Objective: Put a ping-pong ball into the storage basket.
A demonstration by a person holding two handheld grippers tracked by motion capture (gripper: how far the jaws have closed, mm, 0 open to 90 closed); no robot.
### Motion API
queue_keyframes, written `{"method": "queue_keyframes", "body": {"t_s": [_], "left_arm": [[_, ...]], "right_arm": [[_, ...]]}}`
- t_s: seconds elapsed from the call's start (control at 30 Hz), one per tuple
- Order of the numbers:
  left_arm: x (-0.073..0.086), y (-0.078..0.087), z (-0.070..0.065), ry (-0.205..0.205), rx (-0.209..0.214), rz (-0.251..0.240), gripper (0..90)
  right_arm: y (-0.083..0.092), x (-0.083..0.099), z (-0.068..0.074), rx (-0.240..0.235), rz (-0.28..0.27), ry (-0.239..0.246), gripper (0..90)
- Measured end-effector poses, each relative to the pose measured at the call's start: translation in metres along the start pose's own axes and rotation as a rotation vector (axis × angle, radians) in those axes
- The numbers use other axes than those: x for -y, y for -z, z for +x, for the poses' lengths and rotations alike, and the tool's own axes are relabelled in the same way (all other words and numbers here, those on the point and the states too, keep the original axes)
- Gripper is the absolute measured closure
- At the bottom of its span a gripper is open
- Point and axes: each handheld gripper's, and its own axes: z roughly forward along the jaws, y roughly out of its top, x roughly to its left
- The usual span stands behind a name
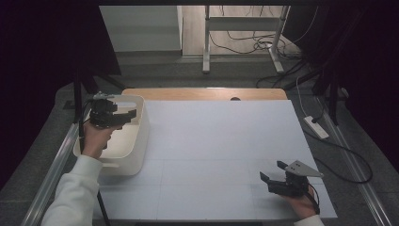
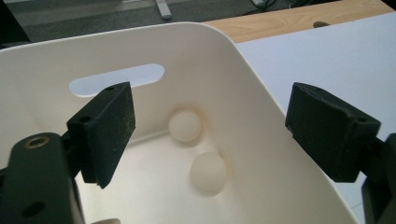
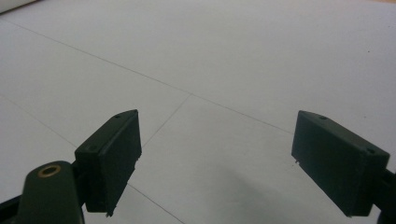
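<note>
- Bin (image 1: 136,141): white plastic tub with rounded corners and a slot handle cut into its end wall (image 2: 116,79), sitting at the table's (image 1: 221,141) left edge, partly overhanging the white surface.
- Two white balls inside, on the bin floor near the far corner: one (image 2: 185,125) against the wall, the other (image 2: 208,171) just beside it, closer to the camera (matte, same off-white as the tub, so low contrast).
- Left gripper (image 1: 123,114) is held above the bin's opening, jaws spread wide, nothing between them. In the left gripper view the balls lie below and between the two black pads (image 2: 109,130).
- Right gripper (image 1: 273,170) is at the near right of the table, well apart from the bin, jaws spread wide and empty over bare white tabletop (image 3: 210,70).
- Grey three-cornered plate (image 1: 303,168) is visible on top of the right gripper.
- Wooden strip (image 1: 207,93) shows along the table's far edge.
</note>
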Motion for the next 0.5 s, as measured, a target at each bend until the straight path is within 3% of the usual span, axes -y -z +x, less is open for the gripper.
{"method": "queue_keyframes", "body": {"t_s": [0.5], "left_arm": [[0.004, 0.017, -0.014, -0.037, 0.076, -0.061, 15.4]], "right_arm": [[-0.001, -0.001, 0.000, 0.002, 0.002, 0.004, 15.8]]}}
